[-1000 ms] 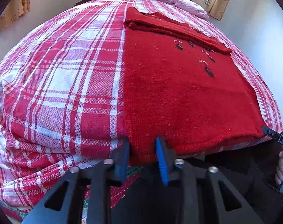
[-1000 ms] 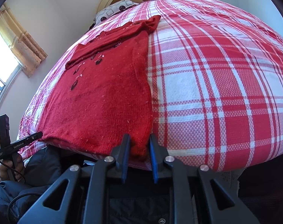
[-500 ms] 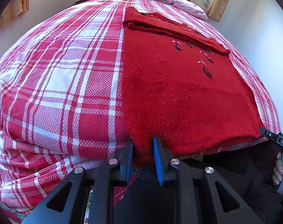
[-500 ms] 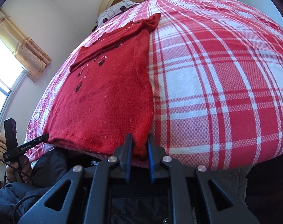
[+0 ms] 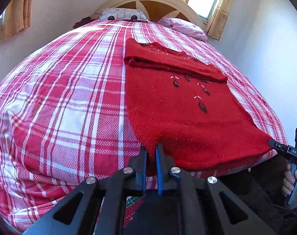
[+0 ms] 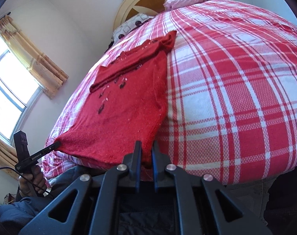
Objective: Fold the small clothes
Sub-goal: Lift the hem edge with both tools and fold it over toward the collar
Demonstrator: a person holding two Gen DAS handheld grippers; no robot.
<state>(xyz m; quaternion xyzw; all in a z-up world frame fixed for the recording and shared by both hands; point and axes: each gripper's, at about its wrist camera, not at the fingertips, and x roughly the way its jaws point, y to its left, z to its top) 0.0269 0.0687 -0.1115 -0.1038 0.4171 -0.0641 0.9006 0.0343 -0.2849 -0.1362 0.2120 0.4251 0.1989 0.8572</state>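
Red-and-white plaid bedspread covers the bed before us, with a red sweater spread on its near part, sleeves folded across the top. Our left gripper has just been closing and now pinches one hem corner; our right gripper, likewise just closed, clamps the other corner.

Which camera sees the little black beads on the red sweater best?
The left wrist view. There the black beads on the red sweater lie near the middle, large and facing the camera. In the right wrist view the same beads are smaller, seen slantwise, and some merge into dark smudges.
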